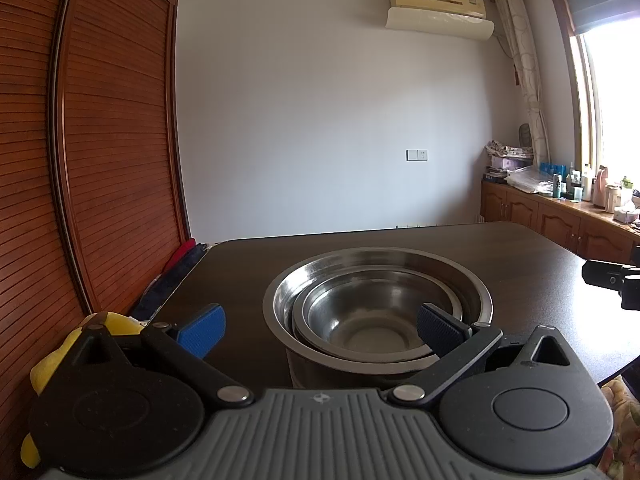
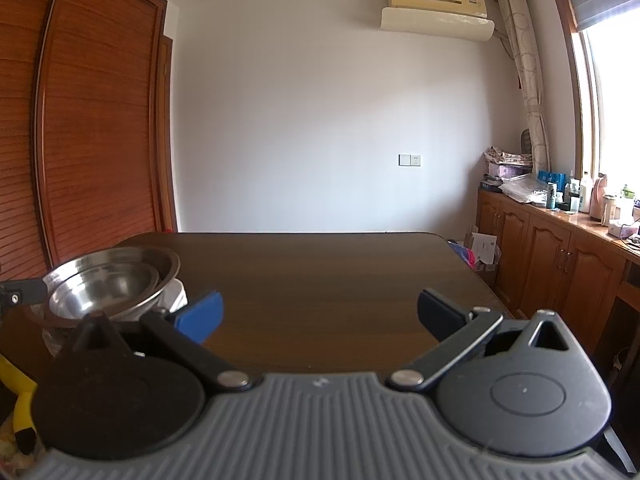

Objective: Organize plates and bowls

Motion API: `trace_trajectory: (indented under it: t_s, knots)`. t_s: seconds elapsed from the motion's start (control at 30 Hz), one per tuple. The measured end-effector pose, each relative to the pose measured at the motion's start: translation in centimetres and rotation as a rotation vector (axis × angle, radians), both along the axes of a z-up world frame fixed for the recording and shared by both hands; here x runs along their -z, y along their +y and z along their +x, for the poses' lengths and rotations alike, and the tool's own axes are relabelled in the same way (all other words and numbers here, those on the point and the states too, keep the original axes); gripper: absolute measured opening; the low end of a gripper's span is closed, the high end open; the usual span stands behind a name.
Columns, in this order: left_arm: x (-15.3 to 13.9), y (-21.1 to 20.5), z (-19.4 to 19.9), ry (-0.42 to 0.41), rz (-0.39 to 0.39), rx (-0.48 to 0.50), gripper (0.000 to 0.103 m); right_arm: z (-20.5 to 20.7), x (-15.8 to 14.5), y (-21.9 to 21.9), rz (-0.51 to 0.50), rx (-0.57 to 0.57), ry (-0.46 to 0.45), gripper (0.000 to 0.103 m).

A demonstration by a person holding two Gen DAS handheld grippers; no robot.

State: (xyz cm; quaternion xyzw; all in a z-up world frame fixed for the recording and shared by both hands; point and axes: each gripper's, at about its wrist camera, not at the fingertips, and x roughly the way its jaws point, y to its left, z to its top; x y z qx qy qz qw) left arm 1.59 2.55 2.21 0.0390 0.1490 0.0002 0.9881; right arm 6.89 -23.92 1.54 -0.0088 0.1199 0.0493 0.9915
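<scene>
A dark table (image 2: 320,272), louvred wardrobe (image 1: 112,140), air conditioner (image 1: 438,10), cluttered sideboard (image 2: 560,240).

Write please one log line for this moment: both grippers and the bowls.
left gripper: open, at nested steel bowls | right gripper: open, holds nothing | bowls on dark table

Nested steel bowls (image 1: 376,312) stacked on dark tabletop (image 1: 520,280); left gripper (image 1: 320,326) spread wide, right pad over the rim.

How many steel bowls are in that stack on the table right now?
3 visible, nested: the largest bowl outermost, a middle bowl inside it, and the smallest bowl innermost. The stack appears to sit on something pale beneath; more may be hidden there.
</scene>
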Motion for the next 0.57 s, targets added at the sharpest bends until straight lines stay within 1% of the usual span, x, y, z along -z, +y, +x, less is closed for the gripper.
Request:
trace_trajectory:
  t_s: [0.57]
  knots:
    - [0.04,-0.07,0.17,0.004,-0.002,0.003,0.103,0.02,0.04,0.2,0.001,0.0,0.002,0.103]
